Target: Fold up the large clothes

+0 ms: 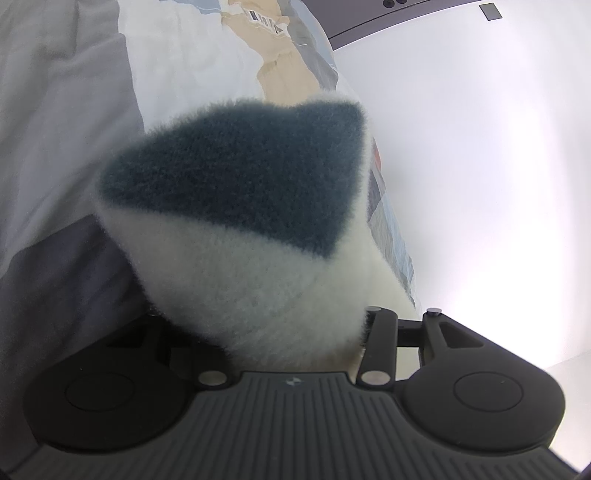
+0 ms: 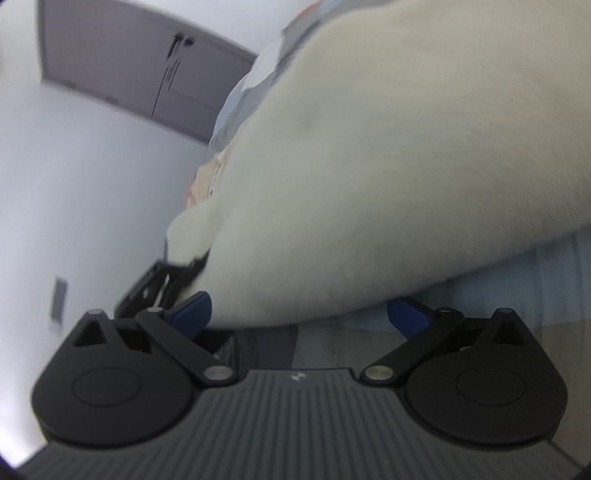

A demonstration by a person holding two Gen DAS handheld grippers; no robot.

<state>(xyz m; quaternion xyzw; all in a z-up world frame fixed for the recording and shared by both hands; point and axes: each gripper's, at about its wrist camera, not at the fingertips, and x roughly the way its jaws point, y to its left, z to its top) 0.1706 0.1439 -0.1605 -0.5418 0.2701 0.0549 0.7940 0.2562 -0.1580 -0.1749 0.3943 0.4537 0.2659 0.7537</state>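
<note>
While unreadable, print marks the bedding.

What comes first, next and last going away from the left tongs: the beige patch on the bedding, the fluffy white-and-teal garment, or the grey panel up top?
1. Fluffy white-and-teal garment, right at the left tongs.
2. Beige patch, behind it.
3. Grey panel, top right.

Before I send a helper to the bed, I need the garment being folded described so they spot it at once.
Start at the patchwork bedcover of pale grey, white and beige panels. On it lies the fluffy garment, bunched in the left gripper. It alone is furry: cream pile with a dark teal patch, unlike the smooth cover.
</note>
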